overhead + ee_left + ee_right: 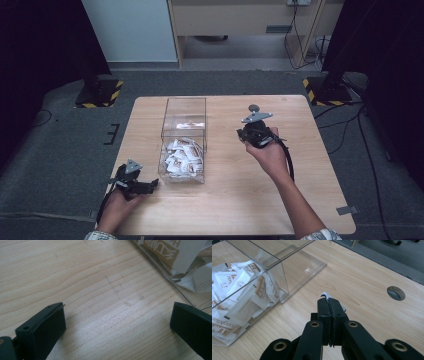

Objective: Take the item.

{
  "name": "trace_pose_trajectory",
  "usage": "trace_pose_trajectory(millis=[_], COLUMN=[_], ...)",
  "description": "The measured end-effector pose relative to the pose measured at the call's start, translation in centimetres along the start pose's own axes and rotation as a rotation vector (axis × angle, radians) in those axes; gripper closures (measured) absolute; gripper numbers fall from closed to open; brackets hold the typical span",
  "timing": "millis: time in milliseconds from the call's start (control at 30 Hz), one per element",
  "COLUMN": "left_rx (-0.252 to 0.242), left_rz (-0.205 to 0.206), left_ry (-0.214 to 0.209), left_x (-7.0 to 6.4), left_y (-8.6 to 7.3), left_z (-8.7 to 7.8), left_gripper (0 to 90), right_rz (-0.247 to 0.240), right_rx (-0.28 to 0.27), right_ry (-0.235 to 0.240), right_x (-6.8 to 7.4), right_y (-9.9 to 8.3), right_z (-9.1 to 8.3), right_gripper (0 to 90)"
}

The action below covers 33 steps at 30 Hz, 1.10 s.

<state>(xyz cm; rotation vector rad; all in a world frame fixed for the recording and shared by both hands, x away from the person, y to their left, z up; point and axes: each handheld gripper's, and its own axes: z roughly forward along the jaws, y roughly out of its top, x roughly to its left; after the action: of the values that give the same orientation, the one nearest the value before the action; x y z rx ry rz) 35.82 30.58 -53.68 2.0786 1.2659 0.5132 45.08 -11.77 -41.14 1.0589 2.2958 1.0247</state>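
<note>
Black jaws of the right gripper point(329, 302) sit closest in the right gripper view, pressed together on a small white sachet point(324, 295); only its top corner pokes out above the tips and a sliver shows at the right side of the jaws. That gripper point(255, 131) hangs above the table point(310, 165), to the right of a clear box point(184, 140) and apart from it, held in the person's right hand point(272, 155).

Seen from above, the box stands near the middle of the table and has 2 compartments. Its near compartment holds a heap of white and brown sachets point(182, 157), piled loosely and lying at all angles. In the high view its far compartment looks bare apart from a bright glint on its floor, and the right gripper view shows that floor bare too point(299, 267).

At the table's near left corner, the left gripper point(134, 181) lies low over the wood, just left of the box's near corner. Its jaws point(117, 322) stand wide apart with nothing but bare wood between them. Beyond the right jaw, the box's wall and some sachets behind it point(175, 255) show close by.
</note>
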Motion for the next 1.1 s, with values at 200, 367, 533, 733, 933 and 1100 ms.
trace_pose_trajectory(millis=[200,367,533,733,933,1100], left_rx=[-0.001,-0.001,-0.001,0.000,0.000,0.001], left_rz=[0.000,-0.001,-0.001,-0.001,0.000,0.000], left_ry=[0.000,0.001,0.001,0.001,0.001,0.001], left_x=[0.0,0.0,0.0,0.0,0.0,0.0], left_y=[0.0,0.0,0.0,0.0,0.0,0.0], left_z=[0.0,0.0,0.0,0.0,0.0,0.0], left_gripper=[0.0,0.0,0.0,0.0,0.0,0.0], right_rz=[0.023,0.066,0.076,0.091,0.112,0.145], right_rx=[0.007,0.004,0.021,0.027,0.044,0.051], right_ry=[-0.032,-0.076,-0.093,-0.135,-0.154,-0.153], right_x=[-0.8,-1.8,-2.5,-3.5,-5.0,-5.9], right_y=[-0.1,-0.1,-0.4,-1.1,-2.4,-3.6], right_z=[0.9,2.3,2.9,2.6,2.2,2.4], right_gripper=[89.1,89.1,89.1,89.1,89.0,88.8])
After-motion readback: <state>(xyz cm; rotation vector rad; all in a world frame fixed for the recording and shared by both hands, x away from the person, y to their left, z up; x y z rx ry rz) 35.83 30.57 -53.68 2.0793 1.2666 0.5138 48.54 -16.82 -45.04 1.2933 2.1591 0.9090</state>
